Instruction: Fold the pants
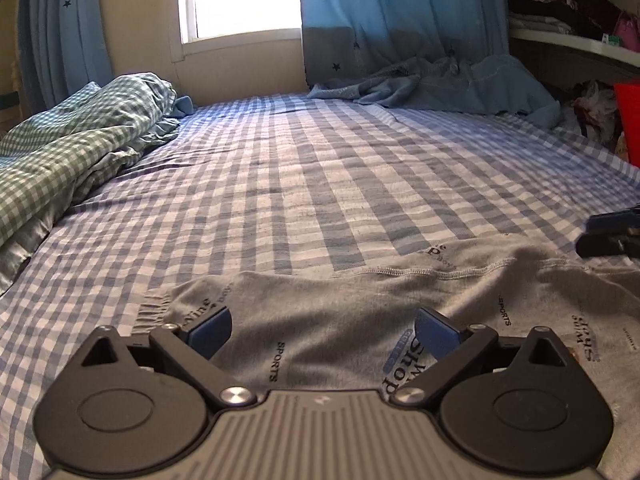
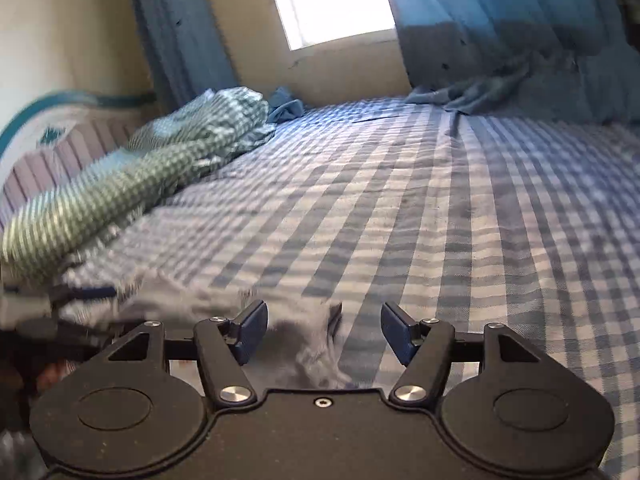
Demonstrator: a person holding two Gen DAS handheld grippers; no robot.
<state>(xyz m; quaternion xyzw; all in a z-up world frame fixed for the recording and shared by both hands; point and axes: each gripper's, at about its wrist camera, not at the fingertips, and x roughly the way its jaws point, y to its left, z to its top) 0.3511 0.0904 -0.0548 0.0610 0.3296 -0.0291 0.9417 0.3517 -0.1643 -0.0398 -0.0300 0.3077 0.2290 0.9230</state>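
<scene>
We've got both grippers, left gripper [image 1: 323, 330] and right gripper [image 2: 324, 330], wide apart holding nothing over grey pants [image 1: 360, 320] on checked sheet [image 1: 300, 180], green quilt [image 1: 80, 140] bunched leftward.

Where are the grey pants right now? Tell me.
In the left wrist view the grey pants lie flat at the near edge of the checked bedsheet, under the open left tool.

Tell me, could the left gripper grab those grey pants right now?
Probably yes. The left gripper is open over the grey pants, which lie flat on the checked sheet with nothing between them; it need only dip down.
</scene>
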